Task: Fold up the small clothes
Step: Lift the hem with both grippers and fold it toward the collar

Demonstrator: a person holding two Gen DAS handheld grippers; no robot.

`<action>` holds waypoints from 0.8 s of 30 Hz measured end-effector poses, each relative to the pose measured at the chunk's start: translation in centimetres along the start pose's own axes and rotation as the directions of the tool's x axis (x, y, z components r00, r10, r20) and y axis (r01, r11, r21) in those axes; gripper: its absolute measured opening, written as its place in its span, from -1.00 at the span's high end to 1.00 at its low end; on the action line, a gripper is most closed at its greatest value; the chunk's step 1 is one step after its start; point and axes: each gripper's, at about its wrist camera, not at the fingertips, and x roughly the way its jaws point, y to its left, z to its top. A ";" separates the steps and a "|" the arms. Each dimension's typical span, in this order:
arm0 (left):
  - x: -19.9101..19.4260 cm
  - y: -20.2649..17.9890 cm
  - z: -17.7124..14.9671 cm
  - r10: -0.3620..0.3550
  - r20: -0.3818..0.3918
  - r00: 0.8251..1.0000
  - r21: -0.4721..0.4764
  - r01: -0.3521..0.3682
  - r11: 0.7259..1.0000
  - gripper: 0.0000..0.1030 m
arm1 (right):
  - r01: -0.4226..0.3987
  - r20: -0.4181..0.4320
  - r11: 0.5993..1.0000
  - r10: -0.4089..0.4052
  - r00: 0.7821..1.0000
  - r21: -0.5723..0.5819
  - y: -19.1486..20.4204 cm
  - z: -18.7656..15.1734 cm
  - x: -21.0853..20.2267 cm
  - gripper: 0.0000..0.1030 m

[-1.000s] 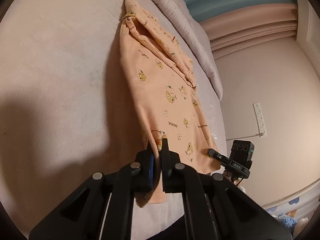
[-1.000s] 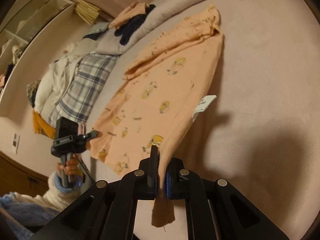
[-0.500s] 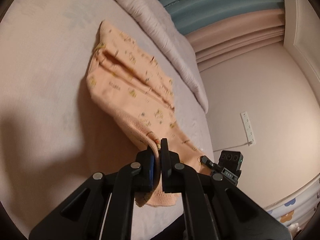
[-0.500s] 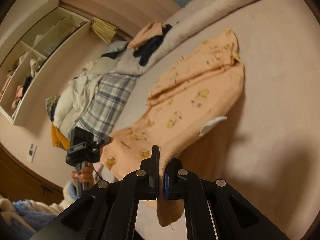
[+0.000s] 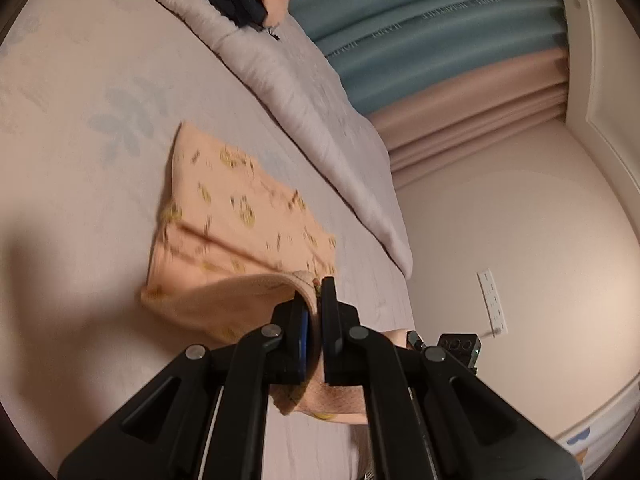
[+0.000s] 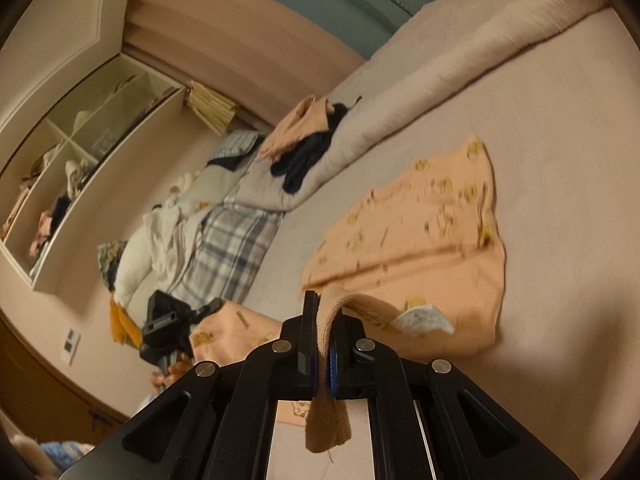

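A small peach garment [image 5: 236,220] printed with yellow cartoon figures lies on the pale bed sheet [image 5: 80,140], its near half lifted and curling forward over the flat far half. My left gripper [image 5: 314,292] is shut on one near corner of the hem. My right gripper [image 6: 324,304] is shut on the other near corner, and a strip of hem hangs below its fingers. A white care label [image 6: 424,318] sticks out from the raised edge. In the right wrist view the left gripper [image 6: 172,316] shows at lower left, held by a hand [image 6: 168,378].
A rolled grey duvet [image 5: 304,92] runs along the far side of the bed, with dark and peach clothes [image 6: 308,148] heaped on it. A plaid blanket [image 6: 228,256] and pillows lie past the garment. A wall shelf [image 6: 80,160], curtains [image 5: 420,32] and a wall socket [image 5: 492,304] surround the bed.
Both grippers have risen and moved forward over the garment with the hem corners in them. The near half has come off the sheet and now arches toward the far half.
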 end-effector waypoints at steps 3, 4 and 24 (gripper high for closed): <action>1.1 0.5 2.3 0.024 0.012 1.000 -0.014 -0.024 1.000 0.96 | 0.025 0.007 1.000 -0.025 1.000 0.015 -0.7 2.3 1.2 0.89; 1.7 0.9 3.2 0.028 0.017 0.999 -0.027 -0.028 0.999 0.99 | 0.034 0.008 0.999 -0.034 0.999 0.019 -1.0 2.9 1.6 0.89; 4.9 6.4 6.6 0.177 -0.072 0.981 -0.038 -0.180 0.983 0.97 | 0.225 -0.123 0.952 -0.203 0.971 0.206 -7.7 7.6 8.3 0.31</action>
